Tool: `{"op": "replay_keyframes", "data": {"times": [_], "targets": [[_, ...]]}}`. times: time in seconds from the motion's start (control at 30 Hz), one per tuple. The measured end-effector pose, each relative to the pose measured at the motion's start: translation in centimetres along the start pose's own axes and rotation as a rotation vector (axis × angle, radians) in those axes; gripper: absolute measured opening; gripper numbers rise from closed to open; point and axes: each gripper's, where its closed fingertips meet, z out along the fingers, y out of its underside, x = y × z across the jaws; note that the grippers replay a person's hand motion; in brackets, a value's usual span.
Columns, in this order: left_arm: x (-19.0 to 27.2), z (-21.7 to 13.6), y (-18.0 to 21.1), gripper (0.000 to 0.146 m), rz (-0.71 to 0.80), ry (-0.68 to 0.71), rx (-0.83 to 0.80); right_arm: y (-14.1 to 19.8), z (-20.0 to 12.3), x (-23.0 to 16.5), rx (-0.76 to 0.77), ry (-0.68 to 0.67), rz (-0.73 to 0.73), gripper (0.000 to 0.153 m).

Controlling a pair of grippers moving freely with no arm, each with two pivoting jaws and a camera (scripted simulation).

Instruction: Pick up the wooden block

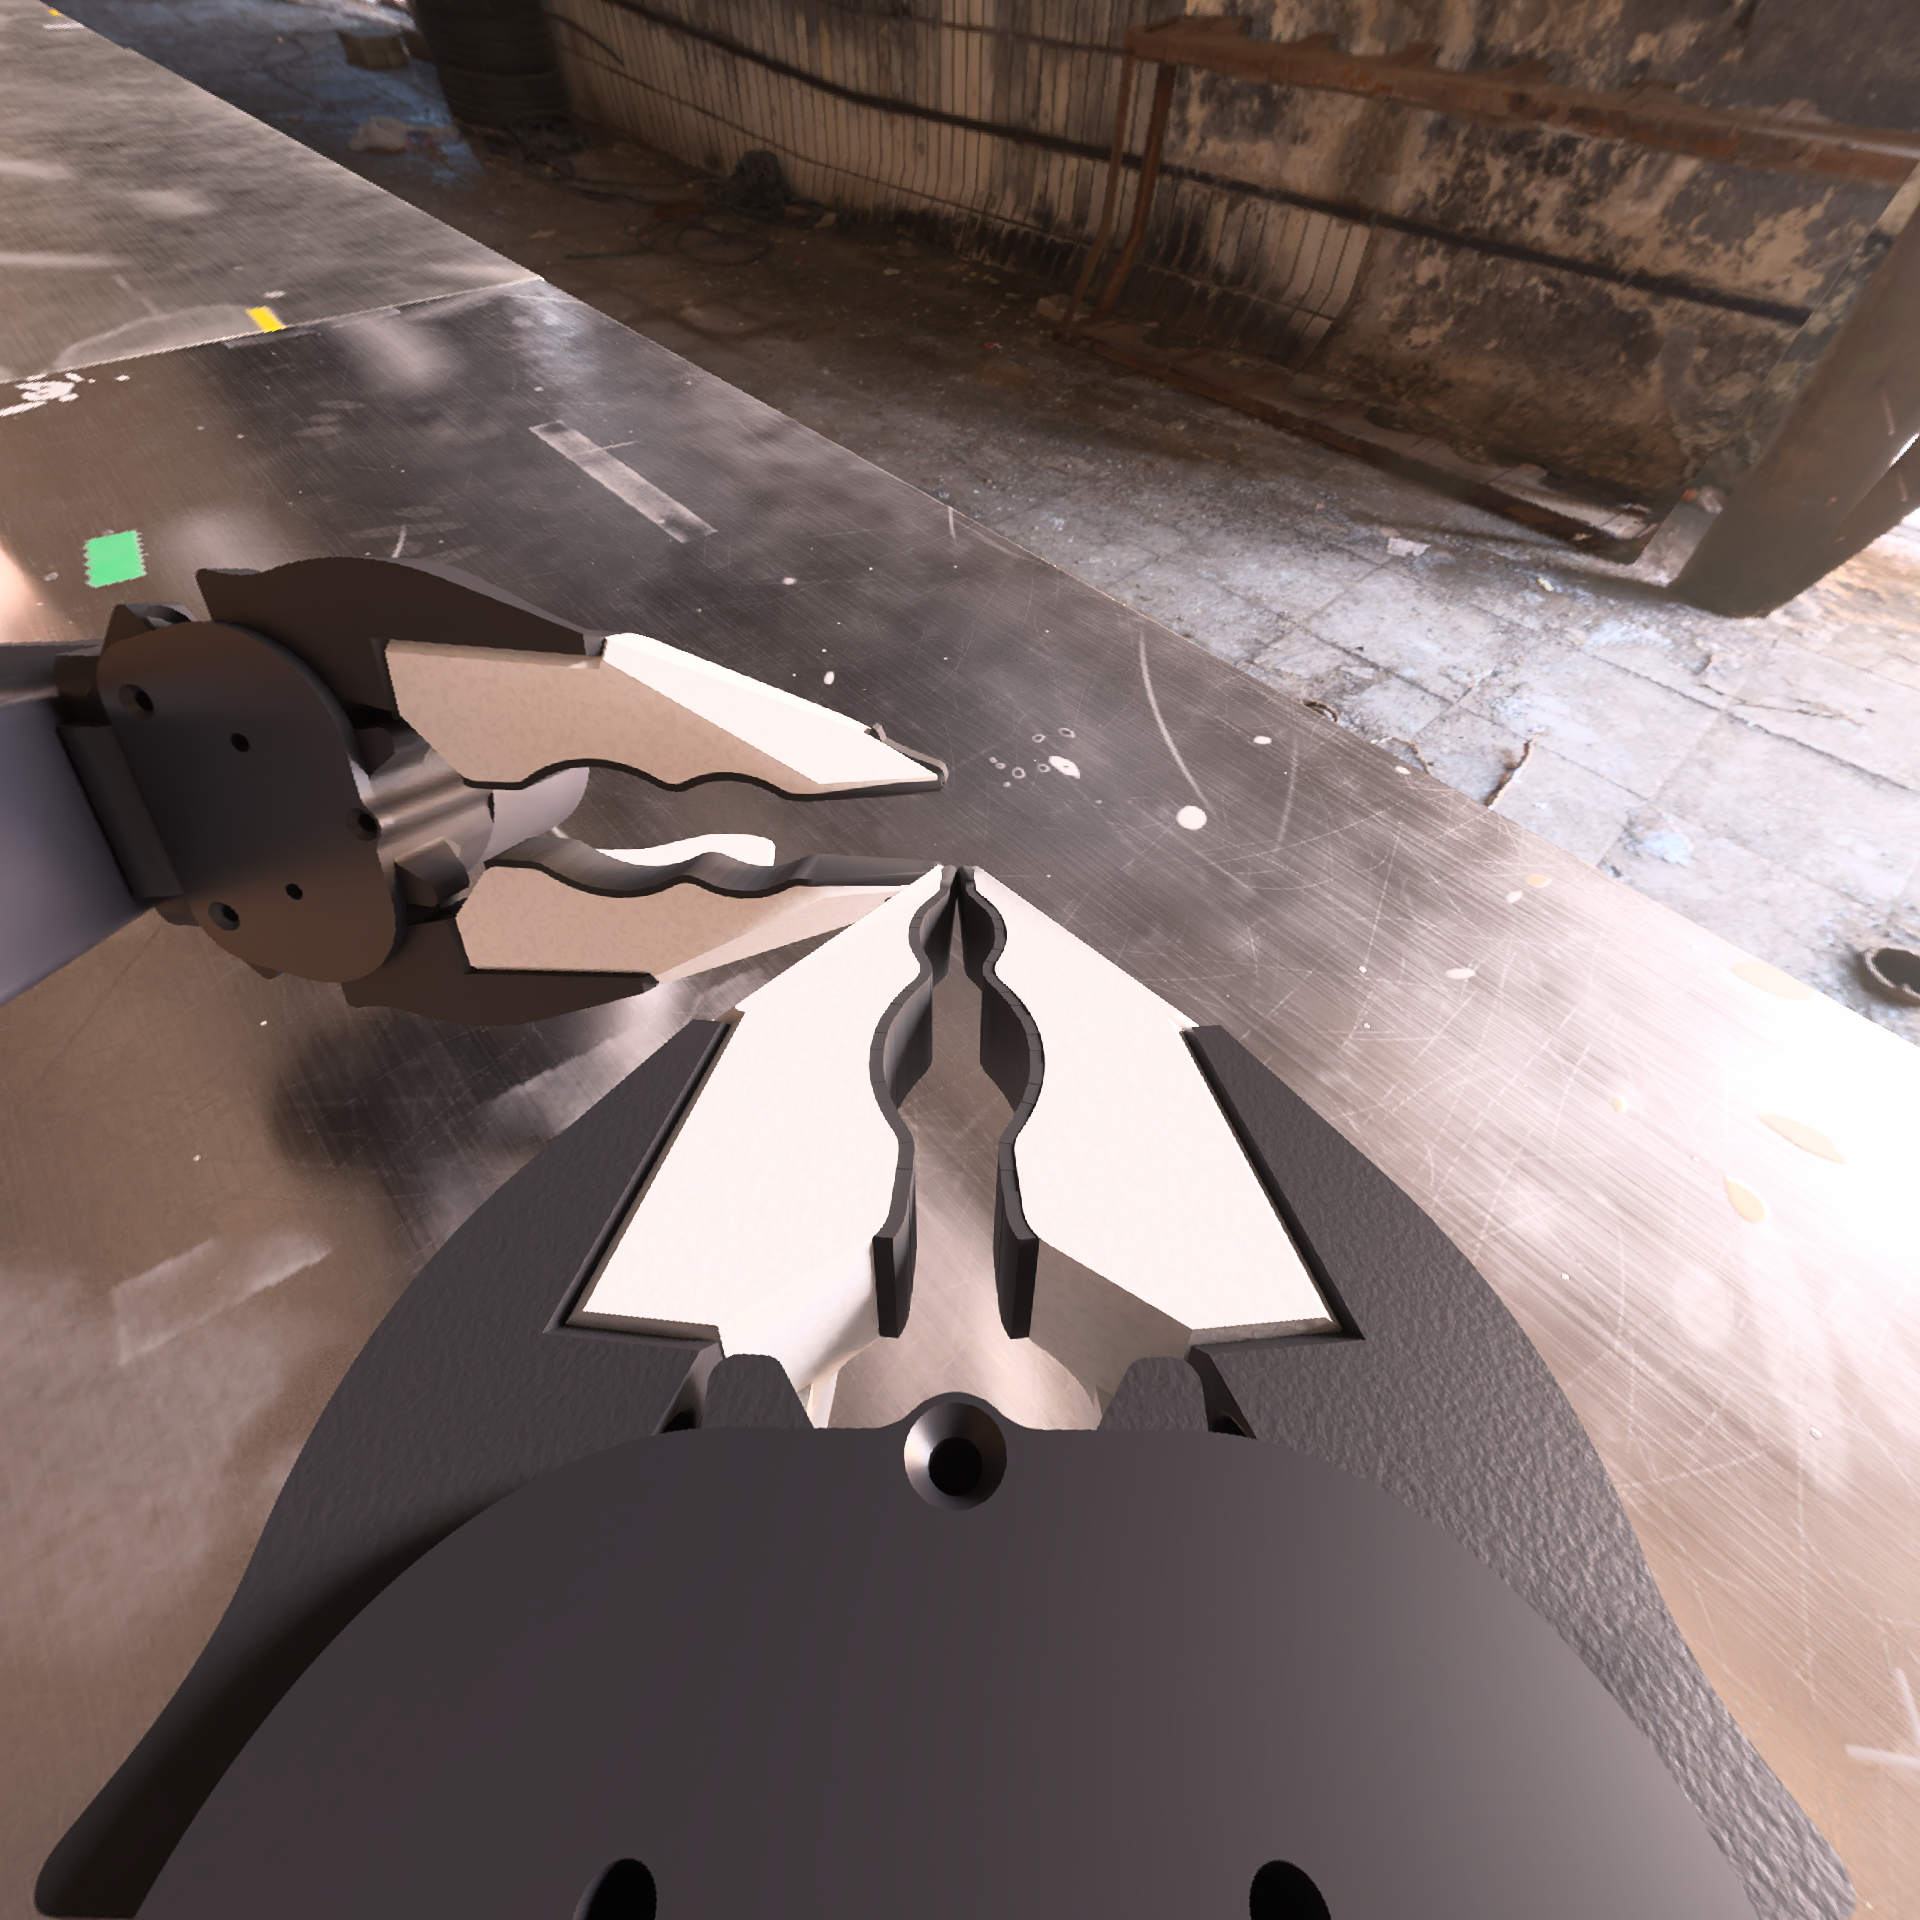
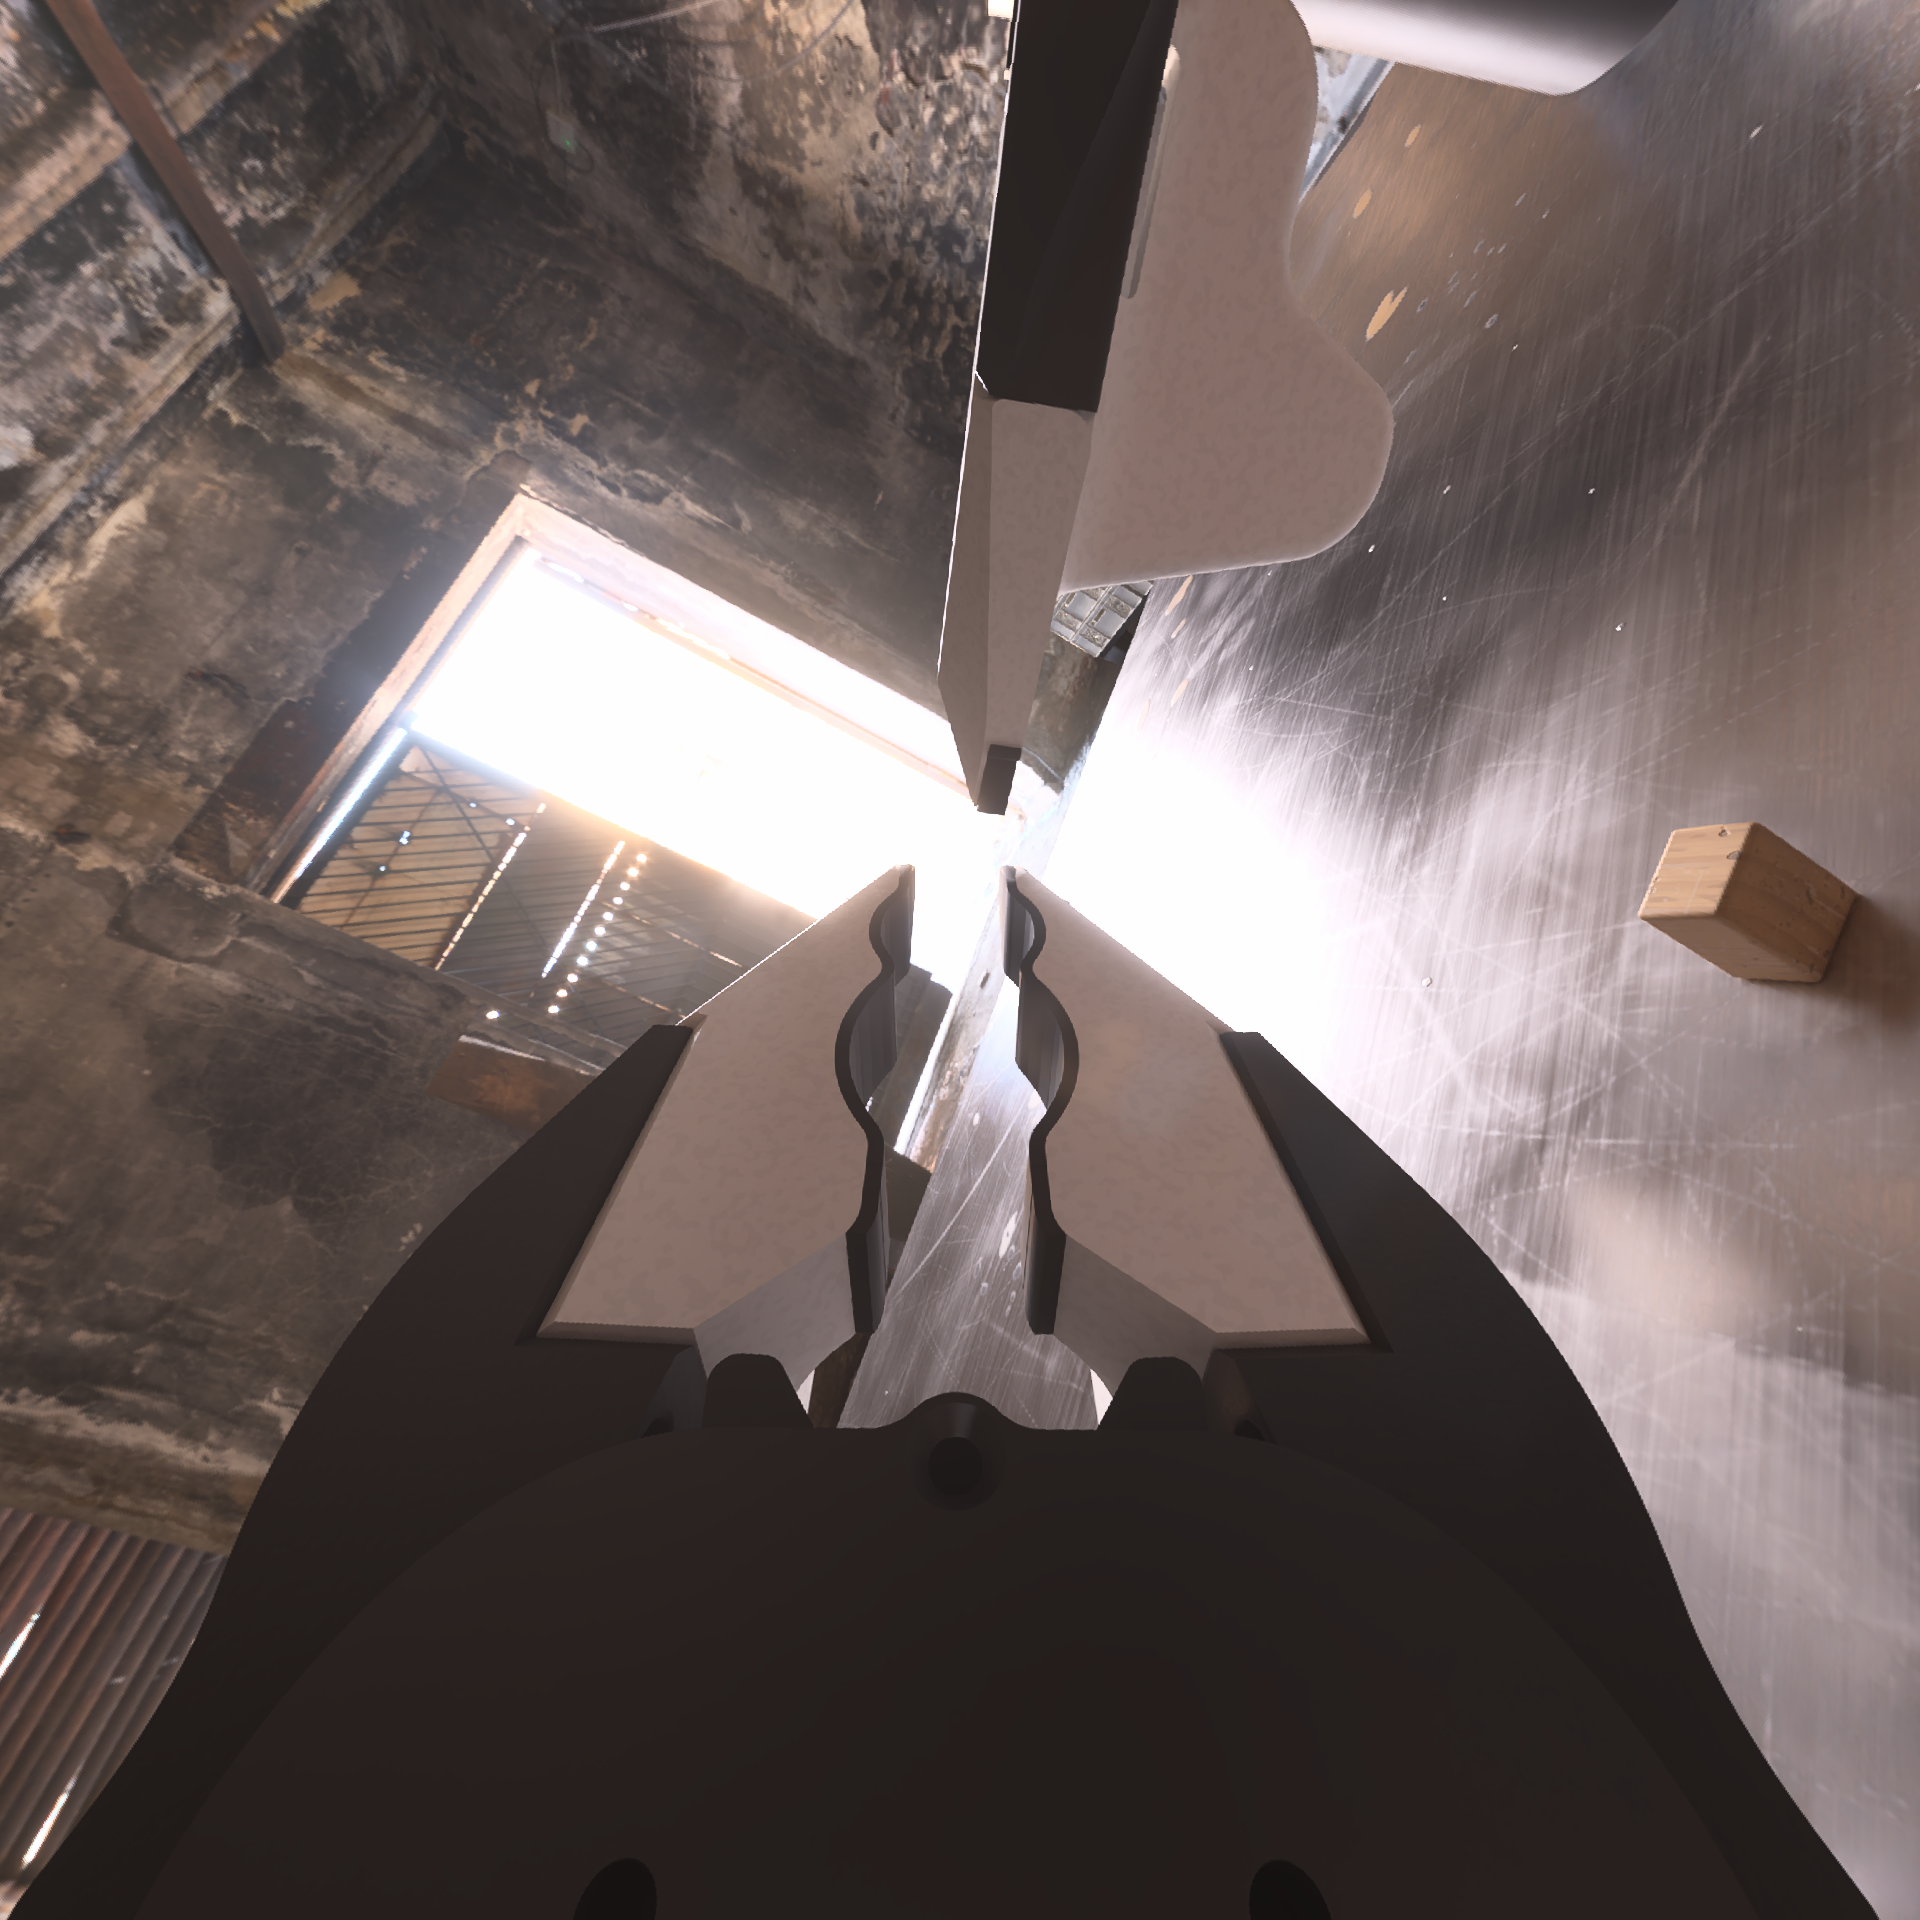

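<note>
The wooden block is a small light-brown cuboid lying on the scratched metal table. It shows only in the right wrist view, off to the right of my right gripper and apart from it. The right gripper is open with a narrow gap and holds nothing. My left gripper is shut and empty, with its fingertips pressed together. The two grippers meet nearly tip to tip above the table. The right gripper comes in from the left in the left wrist view. The left gripper comes in from the top in the right wrist view.
The table's edge runs diagonally just beyond the gripper tips, with a dirty tiled floor and a stained wall beyond. A small green patch lies flat on the table at the far left. A bright doorway glares ahead of the right gripper.
</note>
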Motion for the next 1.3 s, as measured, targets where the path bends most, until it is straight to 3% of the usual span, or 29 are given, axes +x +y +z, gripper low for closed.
{"op": "replay_keyframes", "data": {"times": [0.53, 0.7, 0.8, 0.93, 1.1, 1.3], "targets": [[-0.7, -0.3, -0.2, 0.0, -0.014, -0.045, 0.001, -0.3, -0.6, 0.1, 0.047, 0.055, -0.055, 0.01], [-3.5, -2.6, 0.3, 0.009, -0.08, -0.201, -0.025, 0.0, -2.5, 1.0, 0.094, 0.262, -0.151, 0.01], [-6.4, -3.3, 4.3, 0.013, -0.194, -0.379, -0.269, -0.1, -4.7, 1.9, 0.161, 0.497, -0.25, 0.01], [-6.6, -2.1, 6.9, 0.022, -0.31, -0.363, -0.377, -0.1, -7.2, 1.8, 0.294, 0.702, -0.334, 0.011], [-6.9, -1.8, 8.0, 0.021, -0.347, -0.393, -0.457, 0.1, -8.8, 1.0, 0.397, 0.832, -0.385, 0.011], [-6.6, -1.6, 8.6, 0.014, -0.359, -0.372, -0.472, 0.4, -9.2, 0.9, 0.444, 0.858, -0.388, 0.011]]}}
